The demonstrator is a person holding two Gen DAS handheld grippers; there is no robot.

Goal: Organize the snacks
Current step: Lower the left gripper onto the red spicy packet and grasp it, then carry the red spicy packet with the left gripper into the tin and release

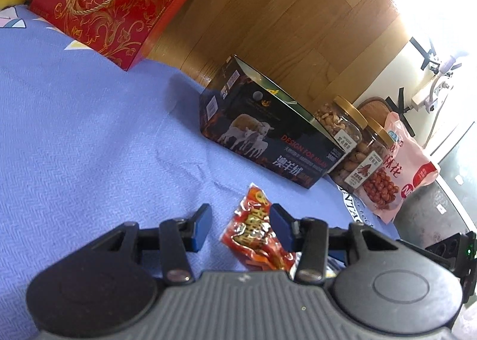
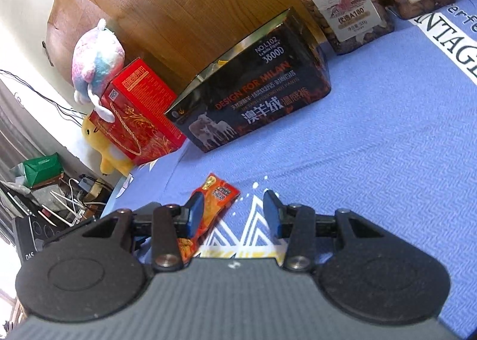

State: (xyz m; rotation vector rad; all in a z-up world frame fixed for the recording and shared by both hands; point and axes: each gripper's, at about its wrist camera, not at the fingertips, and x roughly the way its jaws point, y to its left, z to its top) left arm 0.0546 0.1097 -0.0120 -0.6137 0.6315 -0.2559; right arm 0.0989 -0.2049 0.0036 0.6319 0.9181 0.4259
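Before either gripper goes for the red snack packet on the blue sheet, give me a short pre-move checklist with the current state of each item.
1. Left gripper open: ok, blue pads apart.
2. Red snack packet between the left gripper's fingers: ok, though it lies against the right-hand finger, off centre.
3. Packet free, not yet gripped: ok, it lies flat on the blue sheet.
4. Right gripper open and empty: ok; the packet is beside its left finger, mostly outside the gap.
5. Black box open at the top to take snacks: cannot tell what is inside.
6. Nut jars clear of the path: ok, they stand beyond the box.
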